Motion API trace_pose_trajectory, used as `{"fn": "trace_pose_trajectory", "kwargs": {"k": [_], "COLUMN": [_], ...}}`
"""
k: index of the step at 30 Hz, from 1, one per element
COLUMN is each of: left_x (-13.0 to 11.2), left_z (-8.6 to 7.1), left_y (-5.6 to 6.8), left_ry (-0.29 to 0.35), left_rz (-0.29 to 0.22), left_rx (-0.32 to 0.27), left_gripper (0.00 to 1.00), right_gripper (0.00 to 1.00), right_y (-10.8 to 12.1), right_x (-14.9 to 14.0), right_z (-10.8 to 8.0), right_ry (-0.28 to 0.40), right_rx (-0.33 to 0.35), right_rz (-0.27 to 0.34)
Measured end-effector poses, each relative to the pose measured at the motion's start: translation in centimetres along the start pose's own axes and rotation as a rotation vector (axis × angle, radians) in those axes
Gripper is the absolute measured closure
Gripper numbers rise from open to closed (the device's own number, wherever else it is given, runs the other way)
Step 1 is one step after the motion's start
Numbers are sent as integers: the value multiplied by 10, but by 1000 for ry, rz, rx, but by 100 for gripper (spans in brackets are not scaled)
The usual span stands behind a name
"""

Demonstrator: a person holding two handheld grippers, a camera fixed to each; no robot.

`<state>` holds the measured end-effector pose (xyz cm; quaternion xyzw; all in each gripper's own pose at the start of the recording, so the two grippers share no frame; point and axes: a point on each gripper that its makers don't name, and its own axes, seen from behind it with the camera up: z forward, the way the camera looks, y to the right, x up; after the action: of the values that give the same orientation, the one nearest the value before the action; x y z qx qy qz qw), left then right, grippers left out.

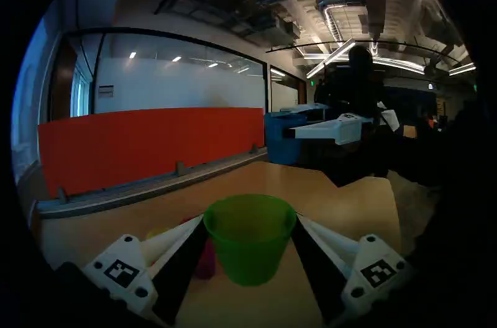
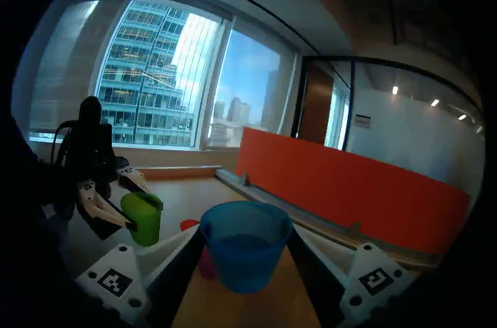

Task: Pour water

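My left gripper (image 1: 248,222) is shut on a green plastic cup (image 1: 250,247), held upright just above the wooden table (image 1: 348,204). Farther off, at the table's far side, the right gripper (image 1: 292,132) grips a blue cup (image 1: 281,141). In the right gripper view, my right gripper (image 2: 245,228) is shut on that blue cup (image 2: 245,247), upright, with water showing inside. The left gripper (image 2: 132,202) and its green cup (image 2: 144,217) appear at the left, held by a person in dark clothing.
A magenta cup (image 1: 206,259) stands on the table behind my left finger, also seen as a magenta cup (image 2: 207,263) beside a red one (image 2: 189,225). An orange partition (image 1: 155,141) runs along the table's edge. Large windows (image 2: 155,73) lie beyond.
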<state>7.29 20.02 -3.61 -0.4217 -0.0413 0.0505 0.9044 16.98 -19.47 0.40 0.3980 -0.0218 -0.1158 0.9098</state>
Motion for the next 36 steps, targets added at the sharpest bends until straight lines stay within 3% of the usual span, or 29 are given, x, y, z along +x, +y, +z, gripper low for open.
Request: {"fn": "trace_pose_trajectory", "kwargs": {"k": [14, 36], "left_x": [-1, 1], "left_z": [6, 15], "left_y": [10, 13], "left_ry": [-2, -6], "left_rz": [0, -2], "left_rx": [-20, -35], "left_gripper": [12, 12], "right_gripper": [9, 9], "right_y": [-10, -33], "right_x": [12, 43], "right_z": [6, 30], "right_ry": [-2, 3], "right_rx": [28, 85], "right_rz": [-109, -331]}}
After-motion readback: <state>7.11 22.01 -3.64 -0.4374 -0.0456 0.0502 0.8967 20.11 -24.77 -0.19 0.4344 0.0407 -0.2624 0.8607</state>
